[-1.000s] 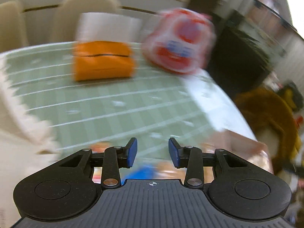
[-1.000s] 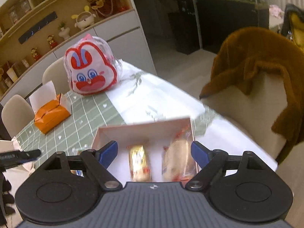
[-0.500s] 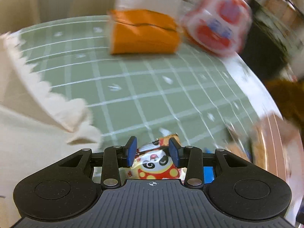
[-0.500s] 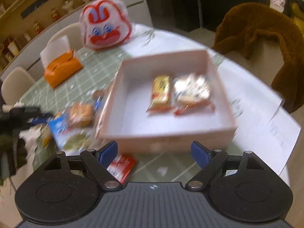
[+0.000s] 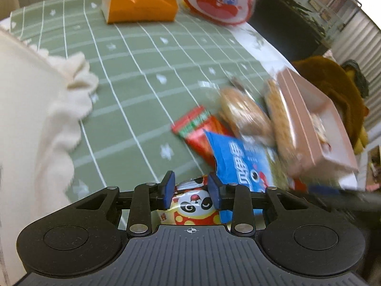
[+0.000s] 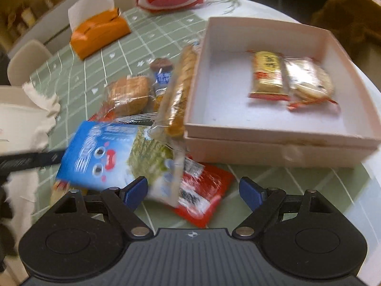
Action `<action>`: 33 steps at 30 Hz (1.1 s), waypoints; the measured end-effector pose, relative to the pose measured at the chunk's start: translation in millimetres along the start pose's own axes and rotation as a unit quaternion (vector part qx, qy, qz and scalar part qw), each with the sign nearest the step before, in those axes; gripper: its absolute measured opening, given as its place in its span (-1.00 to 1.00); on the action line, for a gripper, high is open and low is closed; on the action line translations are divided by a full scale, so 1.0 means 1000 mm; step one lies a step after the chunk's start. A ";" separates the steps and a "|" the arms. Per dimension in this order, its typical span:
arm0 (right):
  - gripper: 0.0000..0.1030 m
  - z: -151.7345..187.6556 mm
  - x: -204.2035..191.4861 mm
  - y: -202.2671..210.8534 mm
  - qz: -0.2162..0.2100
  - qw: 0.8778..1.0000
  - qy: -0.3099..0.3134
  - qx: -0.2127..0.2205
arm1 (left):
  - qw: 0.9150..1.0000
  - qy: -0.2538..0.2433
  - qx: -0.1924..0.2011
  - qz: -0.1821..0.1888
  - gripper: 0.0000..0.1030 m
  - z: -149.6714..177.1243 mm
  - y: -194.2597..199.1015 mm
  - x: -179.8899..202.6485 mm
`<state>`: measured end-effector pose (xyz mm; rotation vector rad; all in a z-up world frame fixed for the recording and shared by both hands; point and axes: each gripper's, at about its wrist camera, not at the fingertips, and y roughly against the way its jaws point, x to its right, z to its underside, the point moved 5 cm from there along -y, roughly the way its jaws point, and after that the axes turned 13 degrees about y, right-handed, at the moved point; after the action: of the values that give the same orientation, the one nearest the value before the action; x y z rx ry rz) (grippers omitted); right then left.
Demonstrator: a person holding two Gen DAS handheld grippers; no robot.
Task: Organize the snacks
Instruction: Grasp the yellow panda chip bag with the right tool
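The left hand-held gripper point(image 5: 191, 191) has just been closing on the panda packet point(image 5: 194, 205), its pads touching it: light, crinkly, slippery, best pinched mid-body. The right hand-held gripper point(image 6: 194, 190) gapes empty.

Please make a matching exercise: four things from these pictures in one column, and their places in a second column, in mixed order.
1. panda snack
2. gold snack
3. tissue box
4. long biscuit pack

A. inside the pink box
B. leaning on the box's outer wall
C. between the left tongs
D. far end of the green cloth

Pairs: 1-C, 2-A, 3-D, 4-B
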<state>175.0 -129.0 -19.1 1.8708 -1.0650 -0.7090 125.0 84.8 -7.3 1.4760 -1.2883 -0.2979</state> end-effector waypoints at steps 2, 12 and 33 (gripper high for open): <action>0.73 -0.004 -0.001 -0.008 0.002 1.000 -0.003 0.008 | 1.000 0.003 -0.009 0.003 -0.46 0.009 0.003 -0.001; 0.65 0.024 0.022 0.014 -0.005 1.000 -0.007 0.008 | 0.997 0.013 -0.058 0.041 -0.50 0.044 0.006 0.020; 0.63 0.072 -0.101 0.028 -0.078 0.991 -0.026 -0.107 | 0.999 0.002 -0.002 0.038 -0.47 0.051 0.044 0.027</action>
<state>59.4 -76.5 -23.2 1.7701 -0.8449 -0.9306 72.6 43.0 22.0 1.4208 -1.3361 -0.2469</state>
